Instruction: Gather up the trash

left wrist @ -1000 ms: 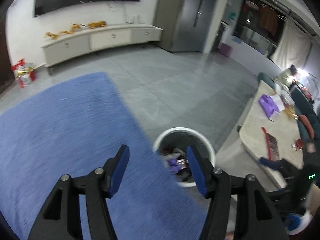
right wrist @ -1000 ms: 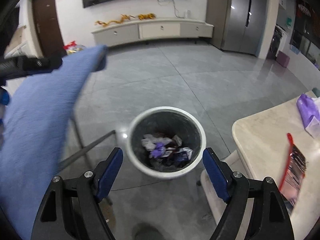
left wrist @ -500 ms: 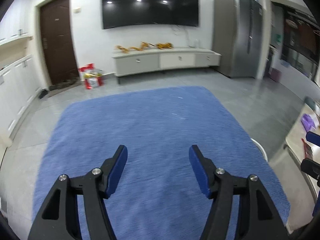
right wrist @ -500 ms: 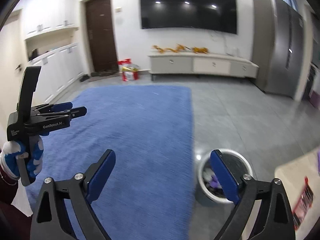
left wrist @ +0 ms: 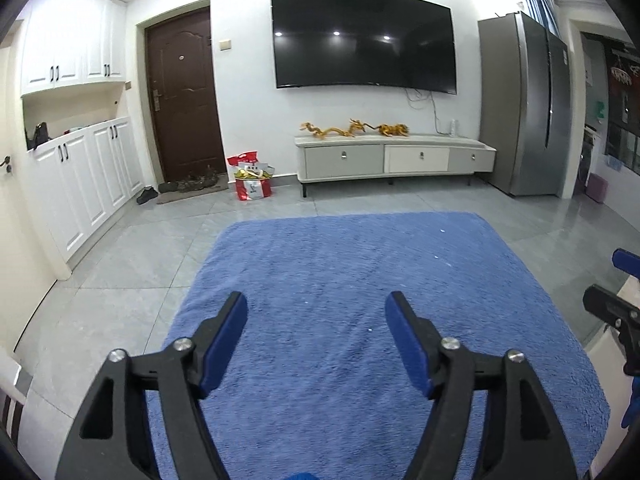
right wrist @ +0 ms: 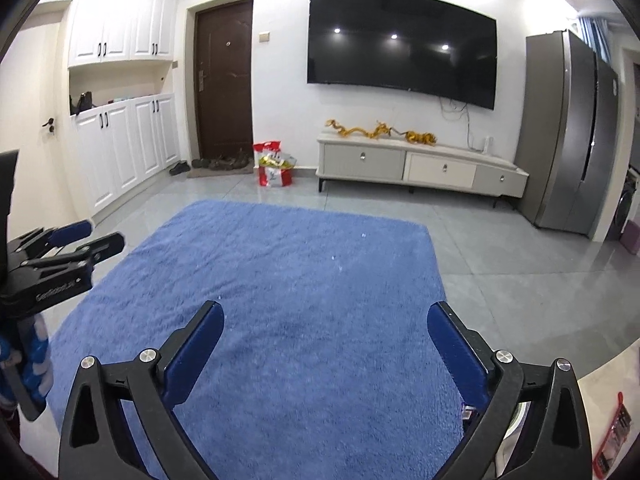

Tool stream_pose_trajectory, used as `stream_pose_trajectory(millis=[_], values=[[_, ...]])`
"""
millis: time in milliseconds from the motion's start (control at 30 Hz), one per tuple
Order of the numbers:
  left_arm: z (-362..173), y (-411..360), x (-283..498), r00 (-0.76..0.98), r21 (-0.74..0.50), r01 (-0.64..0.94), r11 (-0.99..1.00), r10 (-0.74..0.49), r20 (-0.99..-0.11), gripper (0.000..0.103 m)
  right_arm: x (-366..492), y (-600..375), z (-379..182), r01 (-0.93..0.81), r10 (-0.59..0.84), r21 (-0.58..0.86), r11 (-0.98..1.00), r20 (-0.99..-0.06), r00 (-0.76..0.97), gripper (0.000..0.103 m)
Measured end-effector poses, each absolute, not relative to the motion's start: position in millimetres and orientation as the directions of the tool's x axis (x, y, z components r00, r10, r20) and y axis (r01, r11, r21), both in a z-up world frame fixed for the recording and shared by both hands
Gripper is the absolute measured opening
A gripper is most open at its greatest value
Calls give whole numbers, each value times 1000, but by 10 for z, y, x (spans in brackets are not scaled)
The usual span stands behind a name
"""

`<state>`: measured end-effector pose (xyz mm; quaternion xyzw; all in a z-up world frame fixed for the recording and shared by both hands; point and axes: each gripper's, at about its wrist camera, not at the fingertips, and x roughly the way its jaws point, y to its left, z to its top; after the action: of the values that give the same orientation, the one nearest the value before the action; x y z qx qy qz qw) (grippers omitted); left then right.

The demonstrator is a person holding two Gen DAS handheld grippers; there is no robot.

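My left gripper (left wrist: 316, 322) is open and empty above a blue fleecy cloth (left wrist: 360, 280) spread over a raised surface. My right gripper (right wrist: 326, 334) is open and empty above the same cloth (right wrist: 280, 272). The left gripper also shows at the left edge of the right wrist view (right wrist: 72, 240), and the right gripper at the right edge of the left wrist view (left wrist: 616, 292). The white trash bin is almost hidden behind my right finger (right wrist: 460, 352); only a sliver of its rim (right wrist: 508, 440) shows. A red wrapper (right wrist: 612, 432) lies on the beige table at the lower right.
A TV (left wrist: 364, 40) hangs above a low white cabinet (left wrist: 396, 160) with gold dragon figures. A red bag (left wrist: 252, 180) stands by the brown door (left wrist: 184, 100). A grey fridge (left wrist: 524, 108) is at the right. White cupboards (left wrist: 84, 180) line the left wall. Grey tiles (right wrist: 520, 264) surround the cloth.
Both grippers have swung up and away from the trash bin toward the TV wall. The bin has dropped out of the left view and slid behind my right finger.
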<state>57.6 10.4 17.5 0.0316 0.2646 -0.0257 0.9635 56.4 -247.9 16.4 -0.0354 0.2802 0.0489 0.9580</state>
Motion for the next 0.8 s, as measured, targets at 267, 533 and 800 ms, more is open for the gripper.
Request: stream_pose_trajectory(millis=[267, 533, 800], values=[[191, 243, 538, 880, 43, 9, 999, 12, -475, 83, 558, -2359, 240, -47, -13, -112, 993, -486, 874, 102], [203, 327, 491, 894, 46, -33, 998, 50, -445, 85, 512, -2315, 270, -21, -37, -123, 992, -450, 892, 102], [220, 329, 487, 900, 52, -49, 997, 67, -431, 85, 476, -2414, 303, 19, -62, -104, 994, -426, 903, 102]])
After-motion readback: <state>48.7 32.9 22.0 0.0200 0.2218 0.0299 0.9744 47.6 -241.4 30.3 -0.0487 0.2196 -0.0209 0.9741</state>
